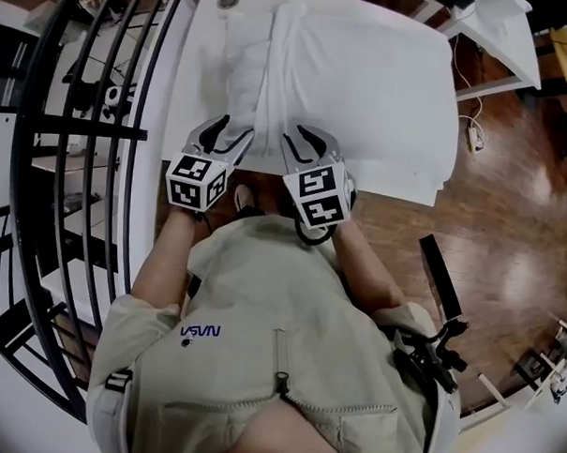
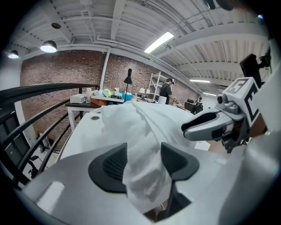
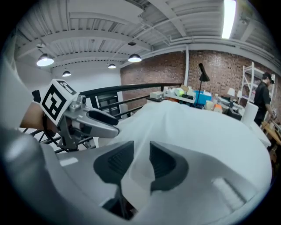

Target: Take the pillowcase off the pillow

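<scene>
**benchfan:** Ok, what's actually in the shot? Counts please, biggest first.

**padwatch:** One white rectangular worktop [image 1: 198, 86], with black metal railing [image 1: 75, 165] running along its left side in the head view. On the worktop lies one soft white pillow [image 1: 387, 103], and it's inside one white fabric pillowcase [image 1: 276, 70]. The case is rucked up into a long ridge that runs from the near edge toward the far edge, left of the pillow's middle.

**benchfan:** And the grabby things?

**padwatch:** Two. The left gripper [image 1: 229, 134] and right gripper [image 1: 306, 137] sit side by side at the near edge of the worktop, close but not touching, one on each side of that ridge. Each carries one cube with square markers, so two cubes. That's four fingers in total. The left pair of fingers [image 2: 115, 162] stands fairly wide and is closed on a thick wad of pillowcase cloth. The right pair of fingers [image 3: 162, 165] is nearly together and pinches a thin fold of the same case.

**benchfan:** Anything tiny?

**padwatch:** One small grey round cap [image 1: 228, 1], set in the worktop at the far left corner, well apart from the grippers.
</scene>
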